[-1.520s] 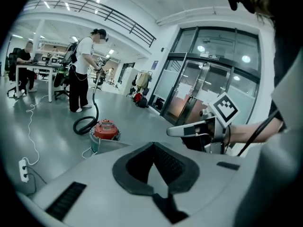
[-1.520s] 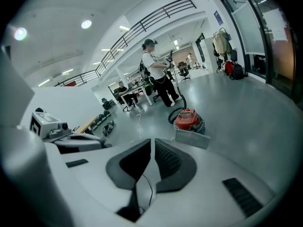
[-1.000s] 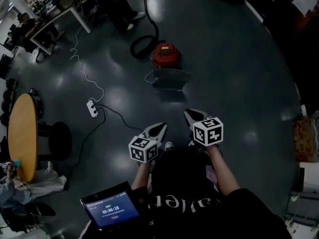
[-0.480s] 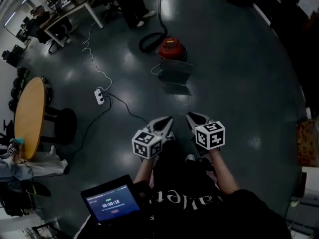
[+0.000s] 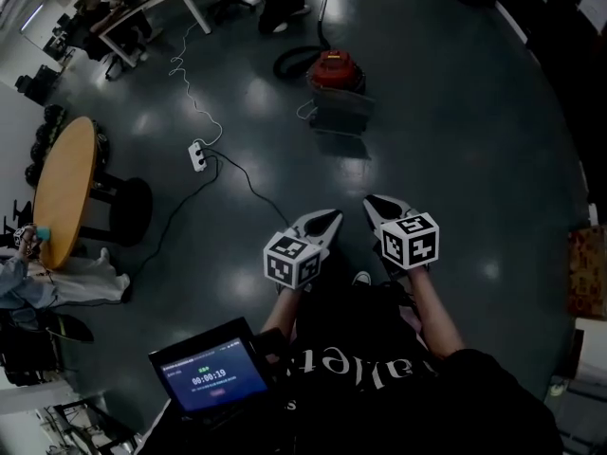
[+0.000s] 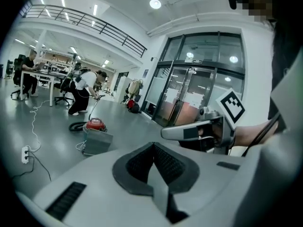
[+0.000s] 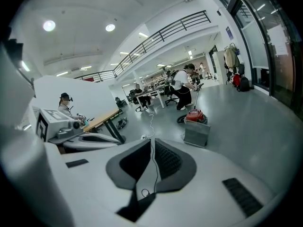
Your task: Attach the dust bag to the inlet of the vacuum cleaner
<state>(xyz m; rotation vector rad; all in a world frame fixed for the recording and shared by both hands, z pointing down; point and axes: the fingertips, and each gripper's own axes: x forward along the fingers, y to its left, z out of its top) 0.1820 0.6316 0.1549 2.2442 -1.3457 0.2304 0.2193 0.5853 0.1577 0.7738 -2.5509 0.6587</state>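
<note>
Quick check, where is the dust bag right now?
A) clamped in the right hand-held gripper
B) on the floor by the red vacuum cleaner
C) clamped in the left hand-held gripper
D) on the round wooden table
B: the dust bag sits on the floor by the red vacuum cleaner, far ahead of the left hand-held gripper and right hand-held gripper, both shut and empty.

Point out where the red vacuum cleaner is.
In the head view the red vacuum cleaner stands on the floor near the top centre, behind the grey dust bag, its black hose coiled at its left.
</note>
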